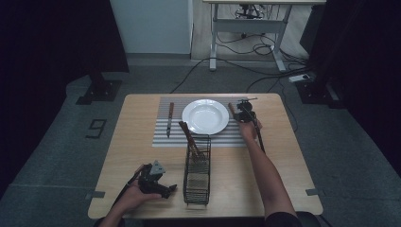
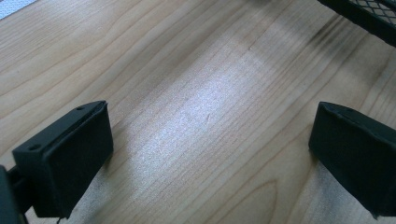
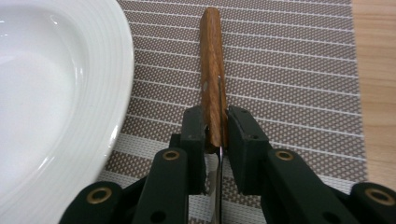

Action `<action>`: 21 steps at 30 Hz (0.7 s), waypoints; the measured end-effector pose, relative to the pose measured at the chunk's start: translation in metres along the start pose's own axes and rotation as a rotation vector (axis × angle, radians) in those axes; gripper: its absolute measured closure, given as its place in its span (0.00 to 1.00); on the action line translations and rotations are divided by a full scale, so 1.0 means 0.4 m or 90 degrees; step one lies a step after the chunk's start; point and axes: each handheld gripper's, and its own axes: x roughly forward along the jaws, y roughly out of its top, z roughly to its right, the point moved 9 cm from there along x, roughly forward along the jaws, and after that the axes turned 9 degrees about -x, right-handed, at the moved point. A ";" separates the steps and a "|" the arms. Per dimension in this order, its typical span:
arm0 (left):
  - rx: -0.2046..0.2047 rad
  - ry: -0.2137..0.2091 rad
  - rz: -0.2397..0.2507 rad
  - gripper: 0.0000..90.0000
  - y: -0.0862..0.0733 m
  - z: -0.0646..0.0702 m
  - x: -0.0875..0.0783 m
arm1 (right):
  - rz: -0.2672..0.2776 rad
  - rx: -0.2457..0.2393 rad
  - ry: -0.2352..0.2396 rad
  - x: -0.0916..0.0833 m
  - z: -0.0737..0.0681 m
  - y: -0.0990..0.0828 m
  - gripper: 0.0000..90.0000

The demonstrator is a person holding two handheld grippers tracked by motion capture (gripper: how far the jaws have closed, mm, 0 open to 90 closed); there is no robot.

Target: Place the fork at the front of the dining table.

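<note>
My right gripper (image 3: 215, 135) is clenched on a wooden-handled knife (image 3: 212, 70) over the placemat (image 3: 299, 74), just beside the plate (image 3: 70, 93) near the bench's far edge. The thin grip could let it twist. My left gripper (image 2: 205, 154) hangs released.

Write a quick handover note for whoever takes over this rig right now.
Right gripper: shut on a wooden-handled utensil, over the placemat just right of the plate.
Left gripper: open, empty, low over the table beside the wire rack.
Done: one utensil lies left of the plate.
Left, probably: set the held one down; another stands in the rack.
</note>
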 end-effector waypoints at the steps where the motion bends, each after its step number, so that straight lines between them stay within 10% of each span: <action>1: 0.000 0.000 0.000 0.00 0.000 0.000 0.000 | 0.000 -0.002 -0.001 -0.001 0.001 0.000 0.85; 12: 0.000 0.000 0.000 0.00 0.000 0.000 0.000 | 0.013 -0.003 0.003 -0.029 0.023 0.000 0.78; 21: 0.001 0.001 0.000 0.00 0.000 0.001 0.000 | 0.023 -0.036 0.044 -0.111 0.011 -0.020 0.51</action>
